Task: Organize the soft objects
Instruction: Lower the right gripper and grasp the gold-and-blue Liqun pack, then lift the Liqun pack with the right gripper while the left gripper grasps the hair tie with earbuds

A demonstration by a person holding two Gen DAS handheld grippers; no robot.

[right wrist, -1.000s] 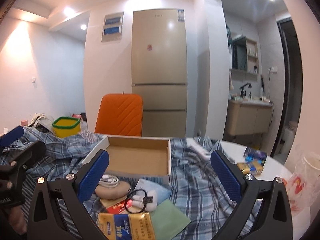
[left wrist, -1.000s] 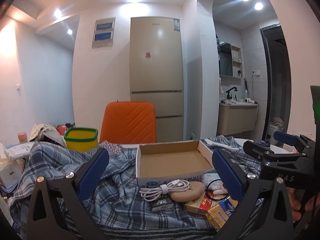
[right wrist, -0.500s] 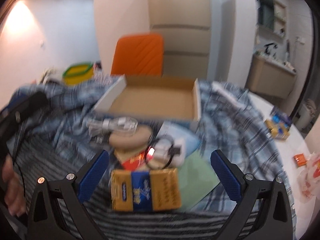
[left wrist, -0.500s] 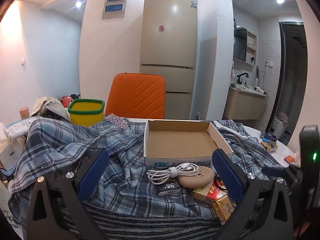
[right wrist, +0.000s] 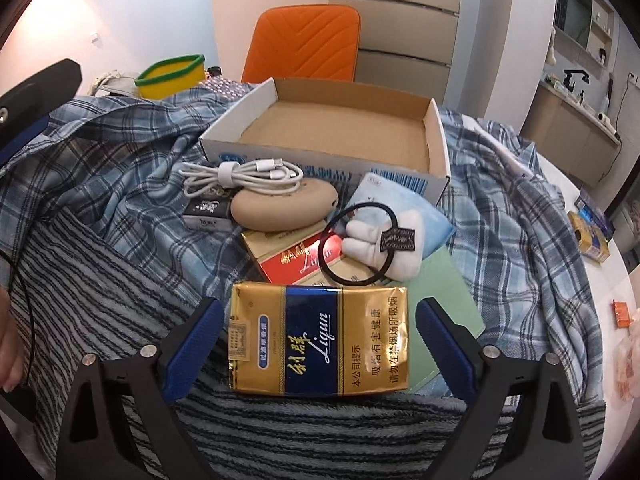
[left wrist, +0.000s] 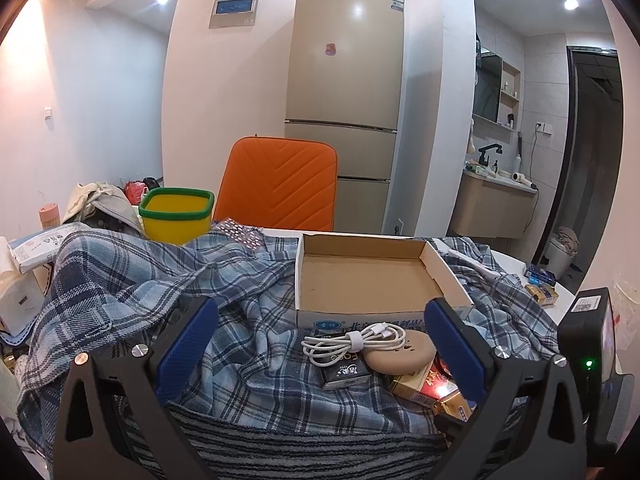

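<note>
Where plaid cloth [left wrist: 120, 292] drapes table: fridge [left wrist: 344, 92] behind; left jaws open, right jaws closing, gold pack [right wrist: 320, 338] between.

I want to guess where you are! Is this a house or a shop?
Most likely a home, a small flat. A tall fridge stands by the wall, an orange chair sits at the table, and a bathroom sink counter shows through the archway.

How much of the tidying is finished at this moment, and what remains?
Nothing looks done: the cardboard box is empty. In hand: the right gripper is closing around the gold cigarette pack, pads not yet touching. The left gripper is open, holding nothing. Left: the cable, tan pouch, hair tie and red pack lie outside.
</note>
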